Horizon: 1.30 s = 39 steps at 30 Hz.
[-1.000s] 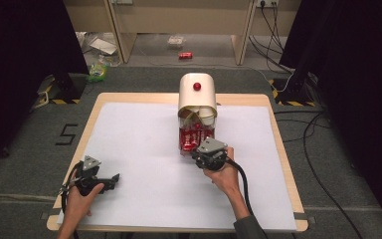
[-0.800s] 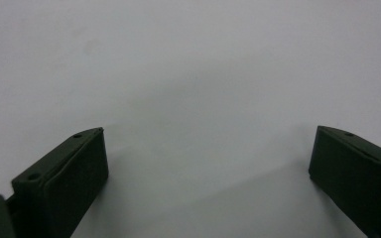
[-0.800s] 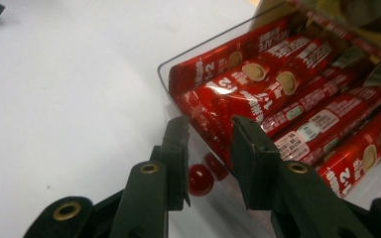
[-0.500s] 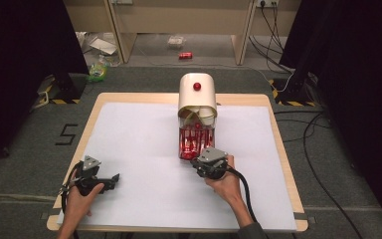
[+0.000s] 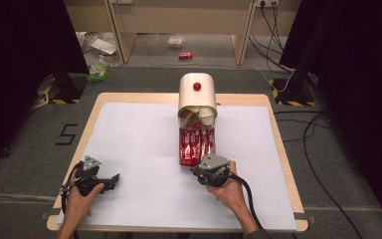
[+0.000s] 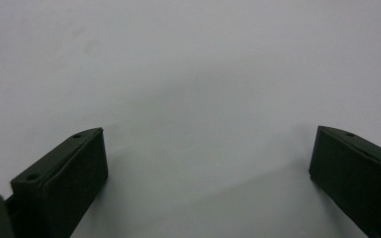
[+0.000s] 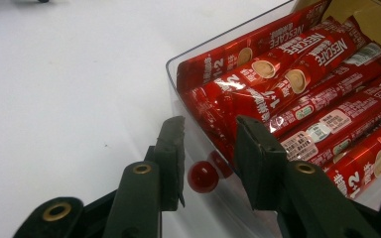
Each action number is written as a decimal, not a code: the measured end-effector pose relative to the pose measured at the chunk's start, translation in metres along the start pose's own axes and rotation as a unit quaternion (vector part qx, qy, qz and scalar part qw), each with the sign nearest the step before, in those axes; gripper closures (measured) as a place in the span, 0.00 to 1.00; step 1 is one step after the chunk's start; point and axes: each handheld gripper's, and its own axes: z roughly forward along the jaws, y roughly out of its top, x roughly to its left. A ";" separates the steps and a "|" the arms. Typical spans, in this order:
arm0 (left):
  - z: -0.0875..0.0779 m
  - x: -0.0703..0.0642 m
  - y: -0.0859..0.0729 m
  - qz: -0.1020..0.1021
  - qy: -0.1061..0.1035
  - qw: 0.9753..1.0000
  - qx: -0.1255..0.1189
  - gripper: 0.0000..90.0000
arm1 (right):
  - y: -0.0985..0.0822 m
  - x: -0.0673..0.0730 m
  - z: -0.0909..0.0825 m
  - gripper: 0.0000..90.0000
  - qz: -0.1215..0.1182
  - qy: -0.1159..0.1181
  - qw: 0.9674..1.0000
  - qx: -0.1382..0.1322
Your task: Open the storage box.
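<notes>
Drawing out the clear plastic drawer (image 7: 171, 79) of red coffee stick sachets (image 7: 297, 74) called for a straight, level pull toward yourself, so the drawer slid squarely from under the cream dome-topped housing (image 5: 197, 97) without twisting. Your right gripper (image 7: 211, 129) had its jaws partly apart, astride the drawer's front wall and its small red round knob (image 7: 202, 177). One jaw was outside by the knob and the other over the sachets, with no firm squeeze visible. You would have done well to hook the wall rather than crush it. Your left gripper (image 6: 206, 144) stood wide open and empty over the white table cover (image 5: 129, 139), well apart.

Against the earlier frame, the drawer reached farther out and your right hand (image 5: 224, 186) sat nearer you. The left gripper had kept its place.
</notes>
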 end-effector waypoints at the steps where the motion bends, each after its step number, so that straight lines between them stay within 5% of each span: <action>1: 0.000 0.000 0.000 -0.001 -0.001 1.000 0.001 0.01 | -0.001 0.001 -0.001 0.72 -0.001 0.001 1.000 0.000; 7: 0.000 0.000 0.000 0.001 0.001 1.000 0.000 0.01 | -0.003 0.005 -0.005 0.69 0.000 0.006 1.000 -0.005; 13: 0.000 0.000 0.000 0.002 0.001 1.000 0.000 0.01 | -0.006 0.007 -0.004 0.62 0.025 0.005 0.999 -0.021; 20: 0.000 0.000 0.000 0.002 0.001 1.000 0.000 0.01 | -0.012 0.006 -0.008 0.51 0.065 0.000 0.995 -0.071; 25: 0.000 0.000 0.000 0.002 0.001 1.000 0.000 0.01 | -0.011 0.001 -0.011 0.48 0.071 -0.029 0.994 -0.075; 39: 0.000 0.000 0.000 -0.001 -0.001 1.000 0.002 0.01 | 0.004 -0.012 -0.012 0.46 0.091 -0.063 0.991 -0.076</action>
